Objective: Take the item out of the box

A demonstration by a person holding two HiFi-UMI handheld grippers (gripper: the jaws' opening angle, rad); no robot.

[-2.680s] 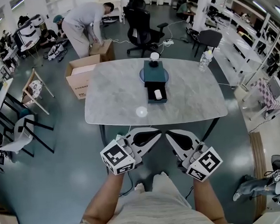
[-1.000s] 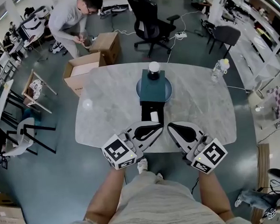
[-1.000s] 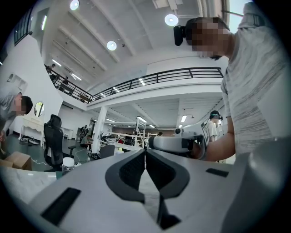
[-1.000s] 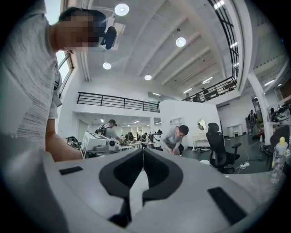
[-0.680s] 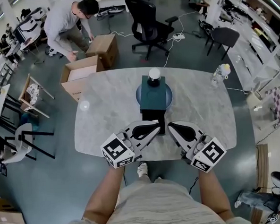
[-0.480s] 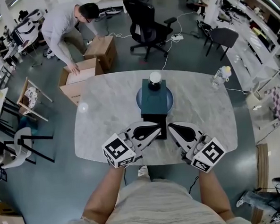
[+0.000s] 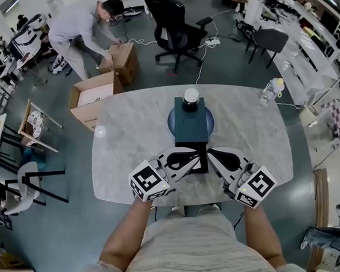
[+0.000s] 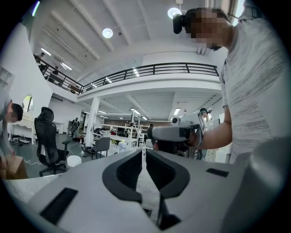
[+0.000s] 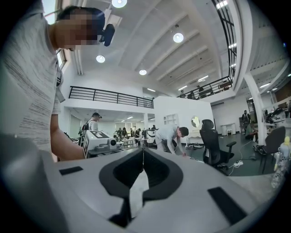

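You are holding both grippers level over the near edge of the table, each with its jaws pressed together and nothing between them. The left gripper and the right gripper are angling inward, so their tips are almost meeting.

The box is lying straight ahead of both grippers. Its long axis is running directly away from you, and a white-lidded jar is standing at its far end. Its darker near end, which looks like a pulled-out drawer, is sitting just under and between the two tips. The item itself is not showing in any view, so it is probably lying in that near end, hidden by the tips.

Both grippers are about equally near. The left tip is sitting slightly more over the drawer, and the right is hovering at the drawer's right edge.
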